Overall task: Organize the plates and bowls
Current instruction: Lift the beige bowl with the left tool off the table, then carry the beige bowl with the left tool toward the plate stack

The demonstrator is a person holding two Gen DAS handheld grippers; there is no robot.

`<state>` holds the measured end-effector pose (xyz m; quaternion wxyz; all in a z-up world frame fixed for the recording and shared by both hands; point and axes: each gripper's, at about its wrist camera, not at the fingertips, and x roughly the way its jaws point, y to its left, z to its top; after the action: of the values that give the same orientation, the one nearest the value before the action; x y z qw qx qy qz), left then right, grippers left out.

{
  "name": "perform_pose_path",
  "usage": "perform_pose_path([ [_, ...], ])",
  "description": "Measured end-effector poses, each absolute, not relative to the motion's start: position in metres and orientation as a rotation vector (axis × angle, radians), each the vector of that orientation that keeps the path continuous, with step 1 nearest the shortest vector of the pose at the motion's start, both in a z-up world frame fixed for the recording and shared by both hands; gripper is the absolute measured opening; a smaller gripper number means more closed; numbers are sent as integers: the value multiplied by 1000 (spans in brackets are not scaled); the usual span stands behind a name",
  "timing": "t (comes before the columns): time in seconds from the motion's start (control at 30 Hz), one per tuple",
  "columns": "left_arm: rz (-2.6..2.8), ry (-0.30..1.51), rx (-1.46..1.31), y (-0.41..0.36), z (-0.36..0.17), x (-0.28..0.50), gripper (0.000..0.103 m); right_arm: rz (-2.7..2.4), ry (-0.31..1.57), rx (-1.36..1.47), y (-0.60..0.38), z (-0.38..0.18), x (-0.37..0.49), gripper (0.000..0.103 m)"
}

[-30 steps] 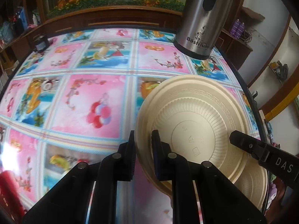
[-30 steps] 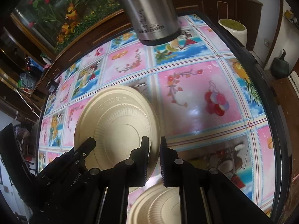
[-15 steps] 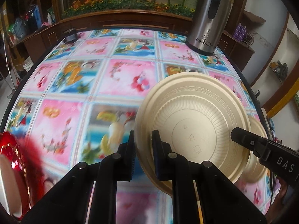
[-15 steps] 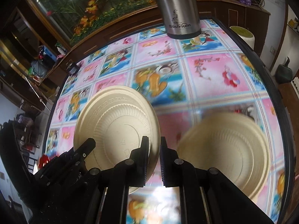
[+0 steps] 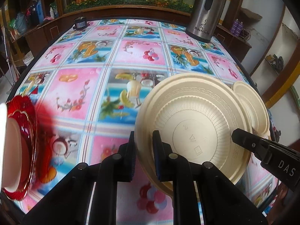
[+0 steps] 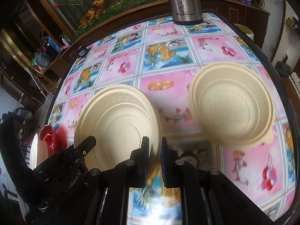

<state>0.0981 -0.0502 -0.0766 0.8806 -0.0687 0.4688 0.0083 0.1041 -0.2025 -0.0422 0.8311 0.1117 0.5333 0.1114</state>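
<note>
A cream-coloured round plastic plate (image 5: pixel 193 131) with a ribbed inner wall, a Greek-key pattern pressed around its rim and small moulded marks at its flat centre is held tilted above the surface, its underside facing both cameras. The left claw (image 5: pixel 143 153) is clamped on the plate's left rim, one finger on each face. The right claw (image 6: pixel 154 159) grips the opposite rim in the same way, so the plate hangs between the two black claws. In the left wrist view the right claw shows as a black finger (image 5: pixel 249 144) reaching over the plate's right edge. To the right of the held plate, a stack of cream-coloured ribbed plastic bowls (image 6: pixel 231 106) rests upright on the surface, its rim slightly blurred. At the near left edge lies a glossy red scalloped plate (image 5: pixel 26 146) with a white dish (image 5: pixel 7 150) on it, both blurred. The surface (image 5: pixel 131 52) is covered by a shiny cloth of pink and blue squares printed with fruit, flowers and drinks. A tall stainless steel flask (image 5: pixel 206 11) stands at the far right, and a small dark object (image 5: pixel 80 22) sits at the far left edge.
</note>
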Motion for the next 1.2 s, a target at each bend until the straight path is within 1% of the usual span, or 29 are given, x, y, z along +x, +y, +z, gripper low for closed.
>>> perform_pose_path([
  [0.37, 15, 979, -138, -37, -85, 69, 14, 249, 1133, 245, -191, -50, 71, 12],
  [1.2, 43, 953, -161, -6, -82, 34, 13, 305, 1102, 224, -160, -49, 41, 12],
])
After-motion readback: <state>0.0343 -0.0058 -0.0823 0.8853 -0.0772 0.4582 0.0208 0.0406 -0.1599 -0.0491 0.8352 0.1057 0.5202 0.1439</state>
